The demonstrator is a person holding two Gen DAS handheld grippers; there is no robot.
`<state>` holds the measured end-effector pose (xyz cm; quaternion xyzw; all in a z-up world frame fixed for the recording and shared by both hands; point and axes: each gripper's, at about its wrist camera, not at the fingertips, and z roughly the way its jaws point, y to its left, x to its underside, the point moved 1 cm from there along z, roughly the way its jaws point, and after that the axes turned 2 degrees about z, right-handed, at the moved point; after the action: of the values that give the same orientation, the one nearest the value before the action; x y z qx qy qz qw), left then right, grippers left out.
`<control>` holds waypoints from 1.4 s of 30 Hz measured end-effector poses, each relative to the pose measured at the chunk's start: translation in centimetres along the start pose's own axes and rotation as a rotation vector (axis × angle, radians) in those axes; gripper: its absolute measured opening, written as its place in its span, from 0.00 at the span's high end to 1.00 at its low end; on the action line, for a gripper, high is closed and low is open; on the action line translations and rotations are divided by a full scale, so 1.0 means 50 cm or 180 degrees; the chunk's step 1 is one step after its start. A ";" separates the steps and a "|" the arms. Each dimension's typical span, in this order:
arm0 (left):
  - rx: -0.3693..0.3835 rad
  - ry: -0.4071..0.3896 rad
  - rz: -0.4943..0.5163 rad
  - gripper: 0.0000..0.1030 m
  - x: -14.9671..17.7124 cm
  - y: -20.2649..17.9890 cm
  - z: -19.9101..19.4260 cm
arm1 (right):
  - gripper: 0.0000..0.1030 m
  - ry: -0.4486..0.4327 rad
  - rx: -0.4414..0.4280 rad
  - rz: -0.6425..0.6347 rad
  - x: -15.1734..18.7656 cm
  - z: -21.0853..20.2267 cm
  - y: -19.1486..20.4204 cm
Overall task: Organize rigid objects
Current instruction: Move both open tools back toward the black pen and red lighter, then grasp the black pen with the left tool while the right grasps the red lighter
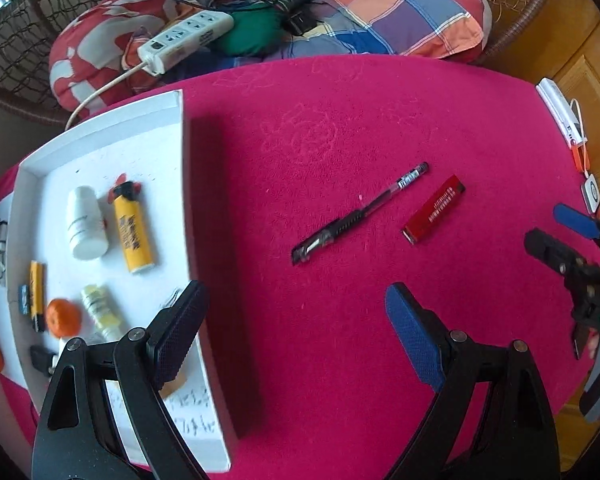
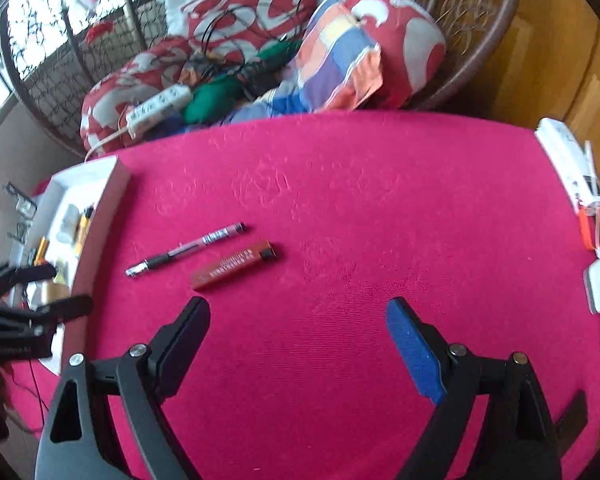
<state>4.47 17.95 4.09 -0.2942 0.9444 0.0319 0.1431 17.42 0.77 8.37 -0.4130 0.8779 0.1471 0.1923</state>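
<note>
Both the left gripper [image 1: 296,332] and the right gripper [image 2: 298,344] are held wide open and empty. The pen [image 1: 359,213] and red box [image 1: 435,215] lie side by side on the cloth [image 1: 340,120], apart from the tray [image 1: 100,148]. One item should be straddled across its narrow width, then the jaws closed.

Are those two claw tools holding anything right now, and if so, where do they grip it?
Nothing is held. The left gripper and right gripper both have open, empty jaws above the pink cloth; the pen and red box lie untouched.
</note>
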 end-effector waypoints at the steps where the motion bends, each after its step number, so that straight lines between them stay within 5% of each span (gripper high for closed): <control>1: 0.0008 0.0002 0.0005 0.12 -0.011 -0.003 0.012 | 0.13 0.0034 -0.0010 -0.0022 0.001 0.007 -0.004; 13: -0.0058 0.0105 0.0607 0.12 -0.066 -0.082 0.114 | 0.13 0.0259 -0.0135 0.0244 0.042 0.022 -0.085; 24: -0.0065 0.0088 0.0781 0.13 -0.086 -0.095 0.141 | 0.13 0.0201 -0.0164 0.0354 0.039 0.020 -0.097; 29: 0.0126 0.0019 0.0908 0.47 -0.077 -0.104 0.127 | 0.13 0.0248 -0.0121 0.0279 0.032 0.036 -0.085; 31: 0.0145 -0.0037 0.0977 0.80 -0.072 -0.111 0.120 | 0.13 0.0257 -0.0112 0.0238 0.024 0.043 -0.079; 34: 0.0193 -0.0038 0.0848 0.90 -0.066 -0.099 0.117 | 0.13 0.0243 -0.0115 0.0183 0.005 0.057 -0.060; 42: 0.0288 0.0063 0.0311 0.91 -0.012 -0.045 0.097 | 0.13 0.0176 -0.0190 -0.0317 -0.050 0.111 0.044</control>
<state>7.45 17.12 -0.30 -0.2413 0.9595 -0.0067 0.1452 18.37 6.12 4.85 -0.4657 0.8565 0.1520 0.1626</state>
